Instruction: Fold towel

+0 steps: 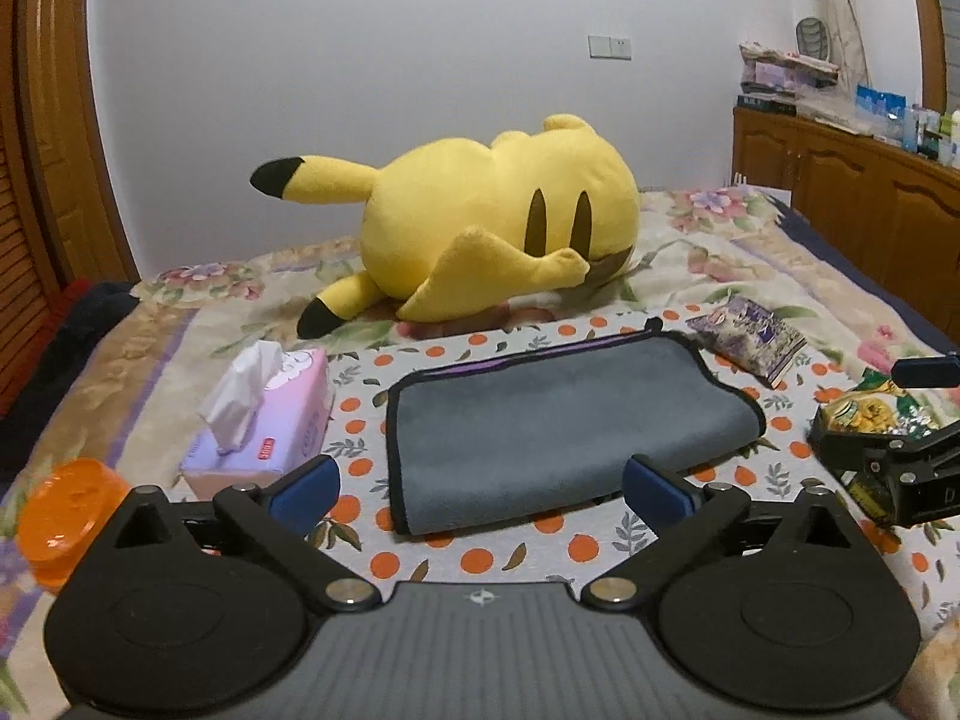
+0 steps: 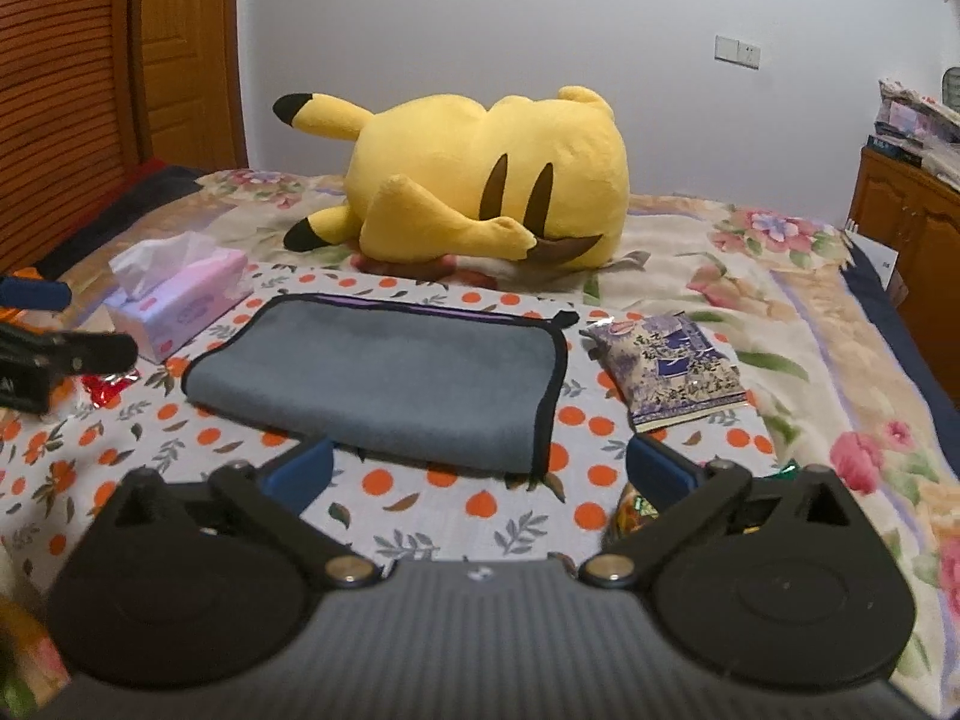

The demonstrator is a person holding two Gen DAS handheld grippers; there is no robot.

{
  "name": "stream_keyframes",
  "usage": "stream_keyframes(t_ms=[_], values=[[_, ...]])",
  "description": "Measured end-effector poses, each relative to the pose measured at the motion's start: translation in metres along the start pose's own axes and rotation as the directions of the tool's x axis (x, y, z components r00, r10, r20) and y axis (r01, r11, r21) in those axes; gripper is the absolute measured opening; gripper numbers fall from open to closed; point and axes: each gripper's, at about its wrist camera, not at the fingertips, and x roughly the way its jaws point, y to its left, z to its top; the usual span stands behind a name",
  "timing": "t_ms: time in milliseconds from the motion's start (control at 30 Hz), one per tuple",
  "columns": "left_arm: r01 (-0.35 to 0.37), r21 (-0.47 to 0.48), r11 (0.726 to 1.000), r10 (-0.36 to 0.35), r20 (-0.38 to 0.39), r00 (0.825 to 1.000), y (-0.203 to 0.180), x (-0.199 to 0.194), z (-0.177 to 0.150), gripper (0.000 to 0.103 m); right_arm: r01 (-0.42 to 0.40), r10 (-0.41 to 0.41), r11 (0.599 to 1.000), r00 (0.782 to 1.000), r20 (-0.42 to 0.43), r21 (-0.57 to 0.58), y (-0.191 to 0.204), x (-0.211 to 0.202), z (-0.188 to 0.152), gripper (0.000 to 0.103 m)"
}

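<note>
I have the bed (image 1: 708,252) filling both views, its floral cover running back to a yellow plush toy (image 1: 498,222) lying on its side. Over the cover lies an orange-dotted cloth (image 1: 480,558), and on it the grey towel (image 1: 552,414), folded into a flat rectangle with black edging.

My left gripper (image 1: 480,486) has its blue fingers spread wide and holds nothing; the towel's near edge sits between the fingertips and just ahead of them. My right gripper (image 2: 479,467) is likewise wide open and empty, with the towel's near right corner just ahead between its fingers.

A pink tissue box (image 1: 264,420) stands left of the towel, a purple snack packet (image 1: 747,339) to its right.

Only the left wrist view shows me the orange plastic container (image 1: 66,510) at the far left and the full wooden cabinet (image 1: 840,180). The right wrist view gives me the towel's right edge in full.
</note>
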Motion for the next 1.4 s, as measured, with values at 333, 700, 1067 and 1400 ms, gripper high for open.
stream_keyframes(t_ms=[333, 700, 1067, 1400], values=[[-0.01, 0.032, 0.999, 0.01, 0.002, 1.0, -0.009, -0.038, -0.004, 0.103, 0.007, -0.007, 1.0, 1.0, 0.026, 0.016, 0.003, -0.037, -0.002, 0.103], [-0.015, 0.014, 1.0, 0.015, 0.001, 1.0, -0.018, -0.075, -0.019, 0.103, 0.002, -0.004, 0.999, 0.999, 0.05, 0.035, 0.006, -0.072, -0.009, 0.103], [-0.017, -0.004, 1.0, 0.017, -0.02, 1.0, -0.03, -0.102, -0.035, 0.103, -0.003, 0.0, 0.999, 0.998, 0.069, 0.044, 0.013, -0.103, -0.022, 0.103], [-0.019, -0.011, 1.0, 0.019, -0.028, 0.999, -0.04, -0.122, -0.056, 0.103, -0.008, 0.005, 0.998, 0.998, 0.062, 0.054, 0.018, -0.12, -0.04, 0.103]])
